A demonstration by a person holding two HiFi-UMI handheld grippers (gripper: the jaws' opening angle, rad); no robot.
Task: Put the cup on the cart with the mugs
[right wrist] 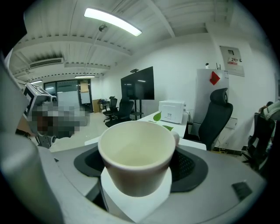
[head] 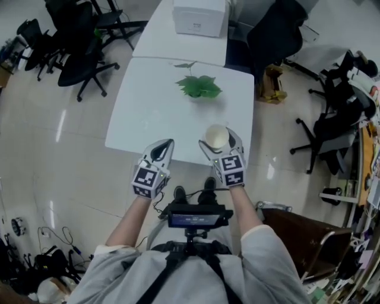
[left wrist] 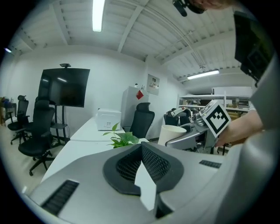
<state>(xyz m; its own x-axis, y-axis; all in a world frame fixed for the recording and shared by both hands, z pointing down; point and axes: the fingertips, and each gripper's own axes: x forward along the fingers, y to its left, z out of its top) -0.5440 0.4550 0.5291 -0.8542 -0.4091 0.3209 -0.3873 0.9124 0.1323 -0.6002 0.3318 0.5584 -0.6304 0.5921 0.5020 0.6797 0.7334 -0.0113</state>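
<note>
A cream cup [head: 217,136] sits upright between the jaws of my right gripper [head: 219,142], which is shut on it just above the near edge of the white table [head: 148,113]. In the right gripper view the empty cup [right wrist: 138,153] fills the space between the dark pads [right wrist: 192,168]. My left gripper [head: 165,145] hovers beside it to the left, shut and holding nothing; its pads [left wrist: 153,159] meet at the tips. From the left gripper view the cup [left wrist: 173,133] shows at the right. No cart or mugs are in view.
A small green plant [head: 200,86] stands mid-table, and a white box [head: 200,16] on the table beyond. Black office chairs [head: 83,53] stand at the far left, another chair [head: 276,35] at the far right. A dark screen [left wrist: 64,87] stands by the wall.
</note>
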